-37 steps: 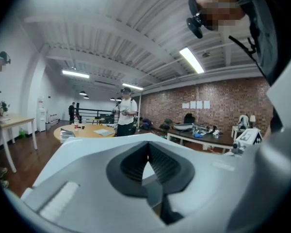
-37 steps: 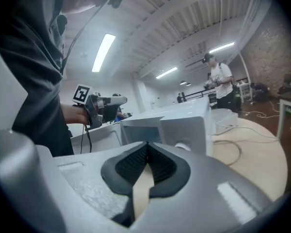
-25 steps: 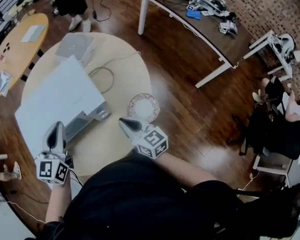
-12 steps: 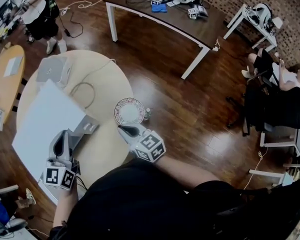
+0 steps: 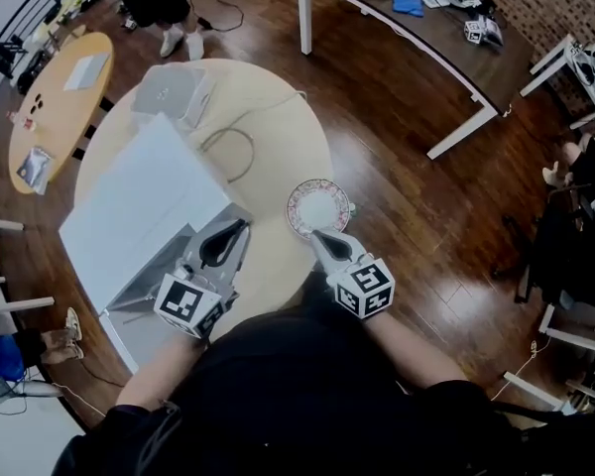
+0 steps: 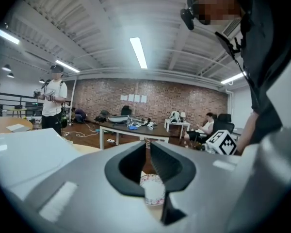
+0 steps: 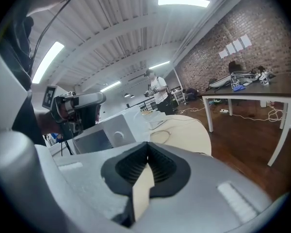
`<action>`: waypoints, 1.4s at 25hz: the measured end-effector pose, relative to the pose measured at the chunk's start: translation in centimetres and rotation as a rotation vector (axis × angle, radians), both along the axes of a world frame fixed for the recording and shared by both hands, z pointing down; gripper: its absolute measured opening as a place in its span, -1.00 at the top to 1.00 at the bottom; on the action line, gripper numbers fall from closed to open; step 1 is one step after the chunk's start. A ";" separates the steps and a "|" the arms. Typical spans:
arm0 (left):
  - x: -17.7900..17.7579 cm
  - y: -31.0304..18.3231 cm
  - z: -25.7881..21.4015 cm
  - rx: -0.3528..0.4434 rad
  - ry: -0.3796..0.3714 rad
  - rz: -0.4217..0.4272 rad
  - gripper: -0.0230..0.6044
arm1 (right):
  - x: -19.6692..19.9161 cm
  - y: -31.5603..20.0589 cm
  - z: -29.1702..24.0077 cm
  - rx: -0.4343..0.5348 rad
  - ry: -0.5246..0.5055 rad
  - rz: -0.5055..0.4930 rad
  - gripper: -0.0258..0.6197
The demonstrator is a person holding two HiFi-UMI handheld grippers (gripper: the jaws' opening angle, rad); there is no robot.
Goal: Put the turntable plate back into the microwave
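Plate [image 5: 317, 207] lies flat on the round table [image 5: 278, 117], out to the right of the microwave [image 5: 139, 201] and clear of it, not yet inside. It is white in the middle with a patterned rim.

My right gripper [image 5: 320, 236] has its jaws pressed together with nothing between them. In the right gripper view only bare table top shows through the slit under the tips. The microwave [image 7: 109, 130] is off to the left there, its dark window and knob turned my way. From the head view this gripper's tips sit at the plate's near rim, and I cannot tell whether they touch it.

My left gripper [image 5: 240, 229] is at the microwave's front right corner, between the microwave and the plate, pointing toward the plate. Its jaws are closed too, tips meeting, and they grip nothing. In the left gripper view I see the plate [image 6: 154, 192] through the gap under the tips, ahead and lower, well short of the jaws.

Beyond the microwave, on the same table, lie a looped cable [image 5: 233, 152] and a grey box [image 5: 174, 92]
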State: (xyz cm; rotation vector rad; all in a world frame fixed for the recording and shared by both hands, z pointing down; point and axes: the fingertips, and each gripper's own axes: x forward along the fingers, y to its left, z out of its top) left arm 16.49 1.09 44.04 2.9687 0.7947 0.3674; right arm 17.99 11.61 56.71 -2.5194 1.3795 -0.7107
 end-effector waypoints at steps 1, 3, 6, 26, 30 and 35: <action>0.1 0.3 0.0 0.006 0.001 0.006 0.81 | 0.1 0.1 0.1 -0.006 -0.002 -0.004 0.92; 0.3 0.7 0.5 0.029 0.000 0.020 0.80 | 0.4 0.5 0.5 -0.019 -0.003 -0.011 0.92; 0.8 1.2 1.9 0.041 -0.028 0.037 0.78 | 1.3 1.3 1.5 -0.042 -0.007 -0.006 0.92; 3.3 2.5 1.8 0.031 -0.087 -0.075 0.73 | 6.2 5.5 9.4 -0.211 -0.116 0.031 0.62; 3.3 2.4 1.8 0.034 -0.089 -0.099 0.73 | 6.7 6.2 10.7 -0.235 -0.134 0.041 0.57; 2.8 2.2 2.7 0.080 -0.115 -0.115 0.73 | 7.1 6.8 12.4 -0.257 -0.160 0.028 0.46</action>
